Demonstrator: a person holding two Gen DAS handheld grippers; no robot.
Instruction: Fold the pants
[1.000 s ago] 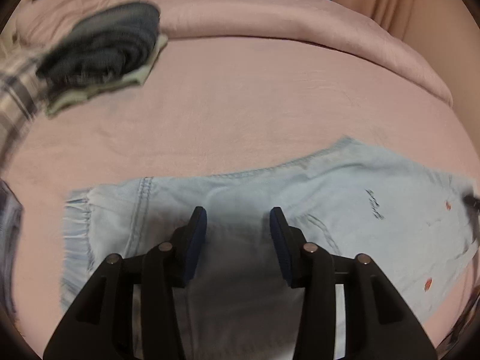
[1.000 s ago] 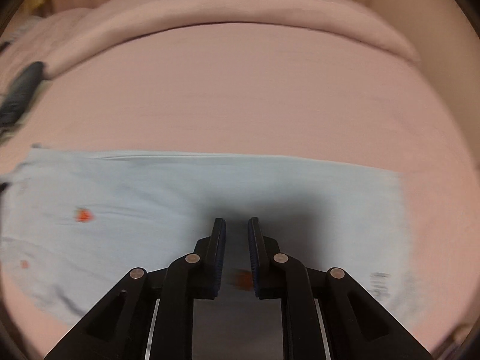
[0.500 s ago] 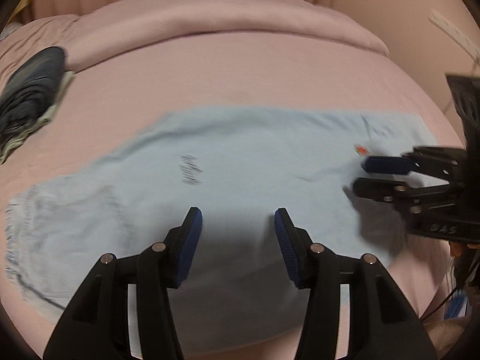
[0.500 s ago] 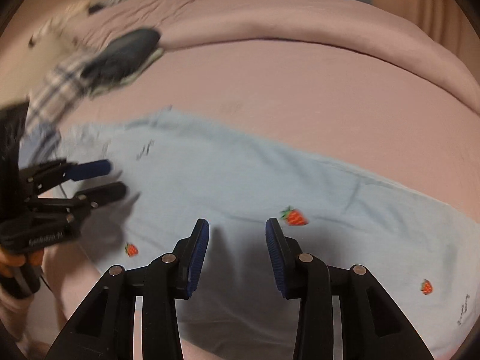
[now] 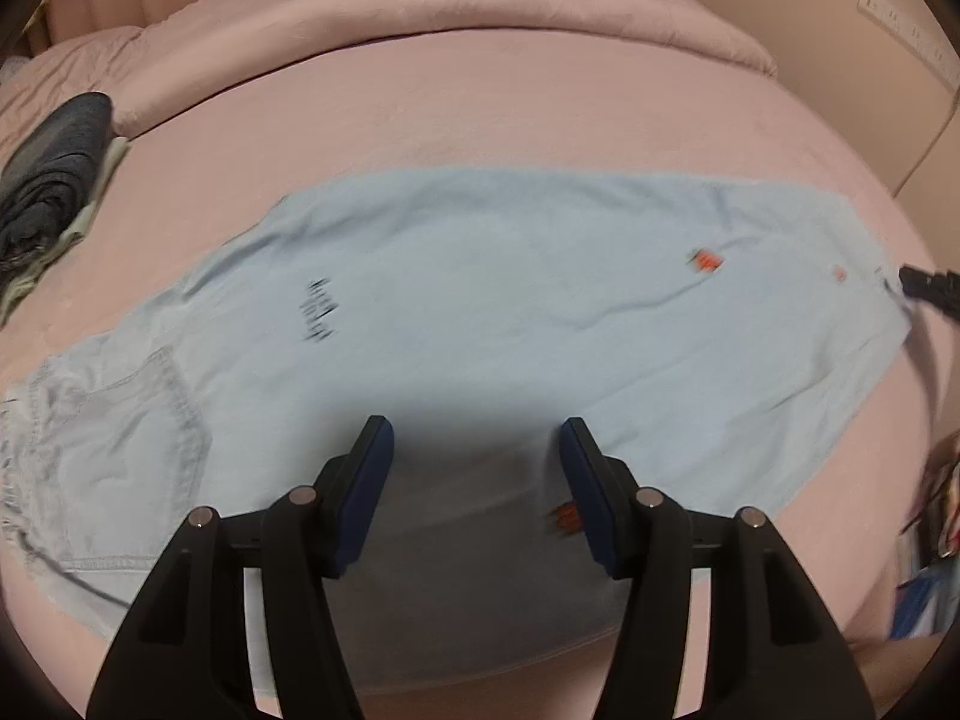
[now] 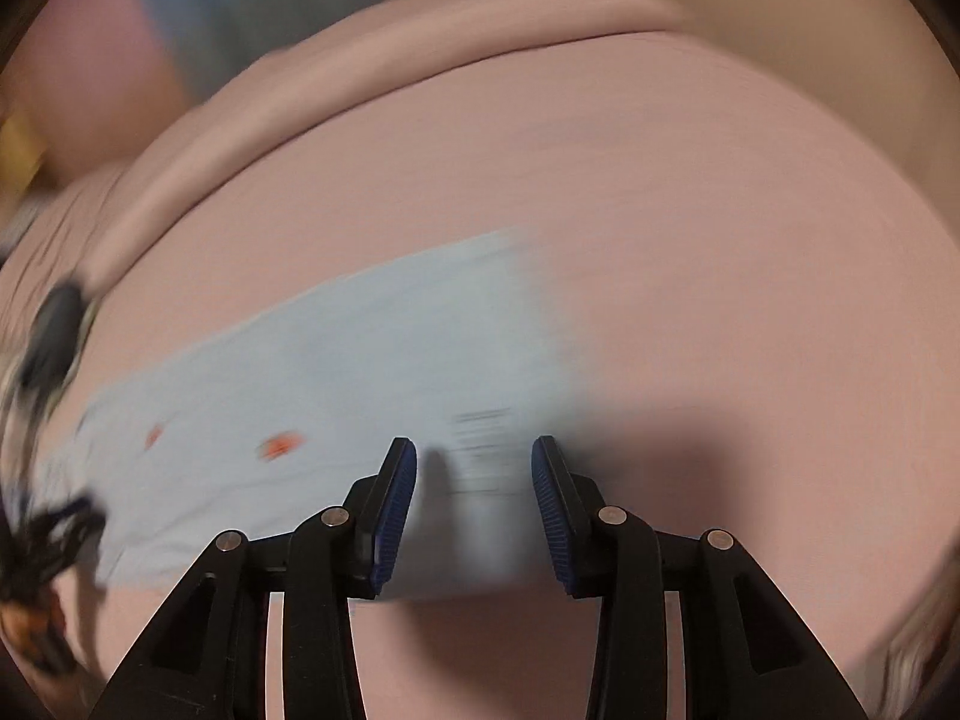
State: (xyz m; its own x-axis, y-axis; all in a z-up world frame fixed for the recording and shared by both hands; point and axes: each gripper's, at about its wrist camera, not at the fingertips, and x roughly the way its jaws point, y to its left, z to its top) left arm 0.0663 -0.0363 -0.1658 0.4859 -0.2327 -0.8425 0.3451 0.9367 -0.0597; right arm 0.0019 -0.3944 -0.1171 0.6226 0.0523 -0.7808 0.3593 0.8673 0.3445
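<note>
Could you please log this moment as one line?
pants: flat on bed | left gripper: opening, empty | right gripper: open, empty, over hem end

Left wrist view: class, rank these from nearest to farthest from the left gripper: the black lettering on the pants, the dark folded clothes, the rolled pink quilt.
1. Black lettering, just ahead, left, on the pants.
2. Dark folded clothes, far left.
3. Rolled pink quilt, along the back.

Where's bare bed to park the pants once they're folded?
Free: the pink sheet between the light-blue pants and the rolled duvet, and the patch beyond the hem. Crowded: the far-left corner, where the dark folded pile sits.
</note>
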